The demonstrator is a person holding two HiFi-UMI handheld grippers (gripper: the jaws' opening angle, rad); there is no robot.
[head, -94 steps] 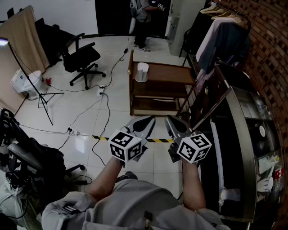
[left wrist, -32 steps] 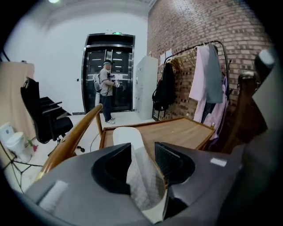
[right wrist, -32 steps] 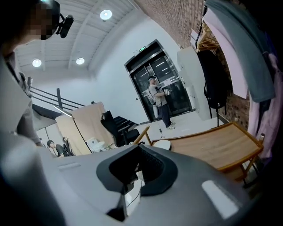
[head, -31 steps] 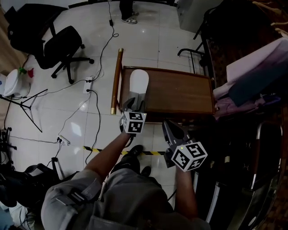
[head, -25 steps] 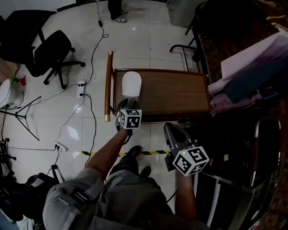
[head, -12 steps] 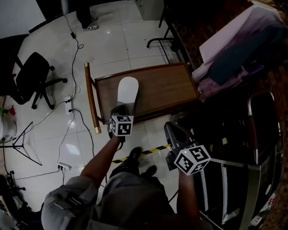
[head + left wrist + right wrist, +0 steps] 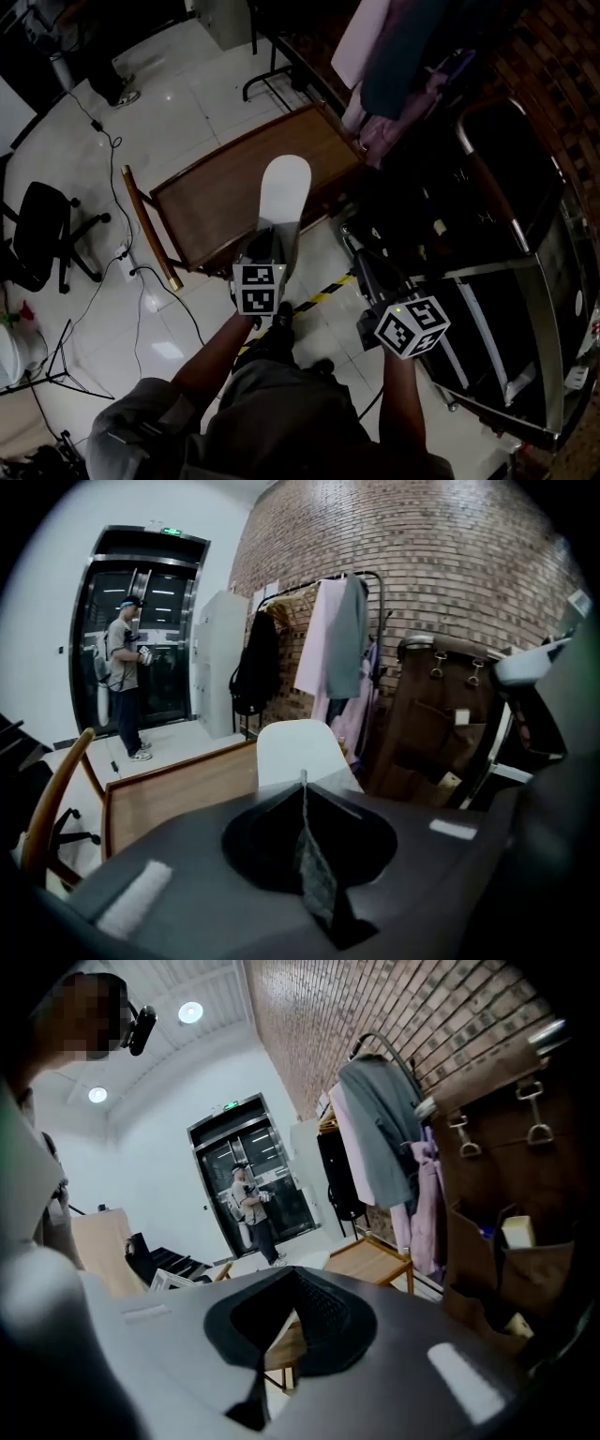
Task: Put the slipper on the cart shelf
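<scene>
A white slipper [image 7: 284, 187] sticks out over the top shelf of the wooden cart [image 7: 211, 192], heel end toward me. My left gripper [image 7: 272, 234] is shut on that heel end. In the left gripper view the jaws meet in a thin line at my left gripper [image 7: 302, 785], with the slipper [image 7: 300, 752] just beyond and the cart [image 7: 178, 785] below. Whether the slipper touches the wood I cannot tell. My right gripper [image 7: 356, 251] hangs beside the cart's near right corner. In its own view my right gripper [image 7: 293, 1274] has jaws a little apart and holds nothing.
Garments on a rack [image 7: 403, 56] hang over the cart's far right end. A dark metal-framed counter [image 7: 497, 262] stands to the right. On the white tile floor are cables [image 7: 131, 272], an office chair [image 7: 37, 244] and striped tape [image 7: 319, 295]. A person [image 7: 122, 686] stands by the glass doors.
My left gripper reached the slipper lying at the cart's handle end and shut on it. The slipper now sits further along the top, toward the clothes. The right gripper stayed low beside me.
</scene>
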